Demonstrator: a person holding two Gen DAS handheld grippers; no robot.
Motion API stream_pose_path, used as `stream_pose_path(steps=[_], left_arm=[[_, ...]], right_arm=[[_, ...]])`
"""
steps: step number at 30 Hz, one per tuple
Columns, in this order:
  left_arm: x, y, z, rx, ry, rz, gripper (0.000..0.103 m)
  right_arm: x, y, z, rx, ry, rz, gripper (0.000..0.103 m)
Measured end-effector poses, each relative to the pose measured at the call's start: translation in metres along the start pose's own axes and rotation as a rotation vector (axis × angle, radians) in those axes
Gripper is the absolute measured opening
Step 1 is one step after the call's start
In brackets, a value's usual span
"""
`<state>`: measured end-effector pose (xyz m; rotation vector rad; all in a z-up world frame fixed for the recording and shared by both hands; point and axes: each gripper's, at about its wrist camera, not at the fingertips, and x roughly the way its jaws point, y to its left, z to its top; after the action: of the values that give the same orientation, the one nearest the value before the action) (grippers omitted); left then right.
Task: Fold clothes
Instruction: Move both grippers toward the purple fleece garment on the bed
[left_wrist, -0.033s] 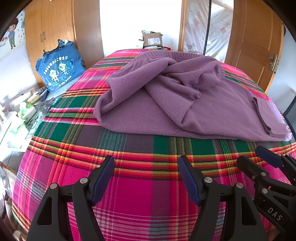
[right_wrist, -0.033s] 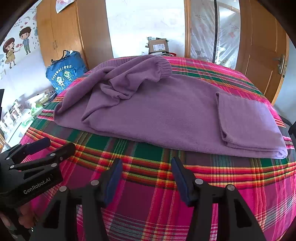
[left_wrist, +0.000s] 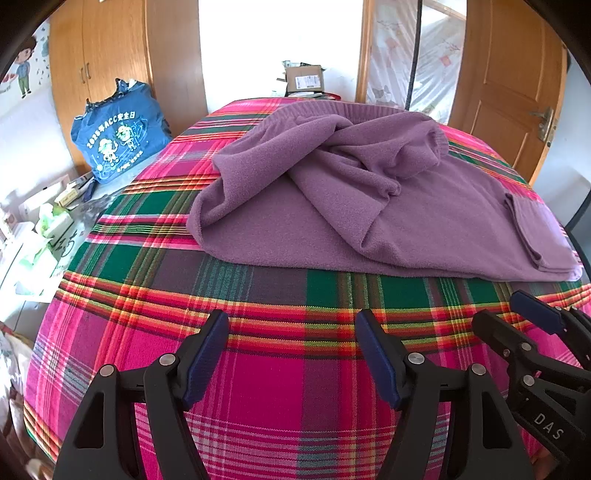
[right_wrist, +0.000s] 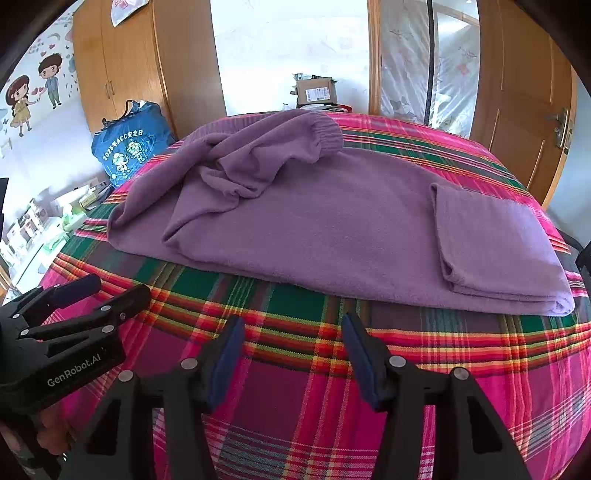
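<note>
A purple fleece garment (left_wrist: 332, 221) (right_wrist: 332, 229) lies across a bed covered in a pink, green and red plaid cloth (left_wrist: 277, 387) (right_wrist: 295, 406). Its right end is folded over into a flat flap (right_wrist: 491, 236) (left_wrist: 535, 229). Its left part is bunched, with a ribbed elastic hem (right_wrist: 325, 133) on top. My left gripper (left_wrist: 291, 321) hovers open over the plaid, short of the garment's near edge, nothing between its fingers. My right gripper (right_wrist: 293, 321) is also open and empty, just right of the left one. Each gripper shows in the other's view: right gripper (left_wrist: 532, 317), left gripper (right_wrist: 92, 291).
A blue printed bag (left_wrist: 118, 140) (right_wrist: 129, 147) leans on the wooden wardrobe (left_wrist: 110, 74) at the back left. Boxes and clutter (left_wrist: 37, 229) fill a low surface left of the bed. A cardboard box (left_wrist: 304, 79) sits behind the bed. A wooden door (left_wrist: 509, 92) stands at the right.
</note>
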<state>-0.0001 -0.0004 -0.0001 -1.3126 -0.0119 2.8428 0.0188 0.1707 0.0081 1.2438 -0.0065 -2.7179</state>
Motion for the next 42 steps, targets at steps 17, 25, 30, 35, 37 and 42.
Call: stream_pose_path(steps=[17, 25, 30, 35, 37, 42], left_arm=[[0.001, 0.002, -0.002, 0.000, -0.010, -0.010, 0.073], [-0.001, 0.016, 0.003, -0.067, 0.019, -0.083, 0.073], [-0.001, 0.027, 0.008, -0.122, 0.045, -0.139, 0.073], [-0.007, 0.028, 0.018, -0.106, 0.029, -0.145, 0.073], [-0.010, 0.028, 0.024, -0.112, 0.023, -0.161, 0.073], [-0.013, 0.025, 0.039, -0.102, 0.015, -0.181, 0.073]], right_arm=[[0.002, 0.003, -0.002, -0.023, 0.006, -0.021, 0.057], [0.004, 0.009, -0.001, -0.058, 0.018, -0.034, 0.064], [0.006, 0.013, -0.001, -0.074, 0.024, -0.025, 0.069], [0.004, 0.009, -0.001, -0.078, 0.017, -0.008, 0.054], [-0.001, 0.000, 0.000, -0.036, -0.008, 0.009, 0.044], [-0.023, -0.024, 0.013, 0.000, -0.095, -0.016, 0.044]])
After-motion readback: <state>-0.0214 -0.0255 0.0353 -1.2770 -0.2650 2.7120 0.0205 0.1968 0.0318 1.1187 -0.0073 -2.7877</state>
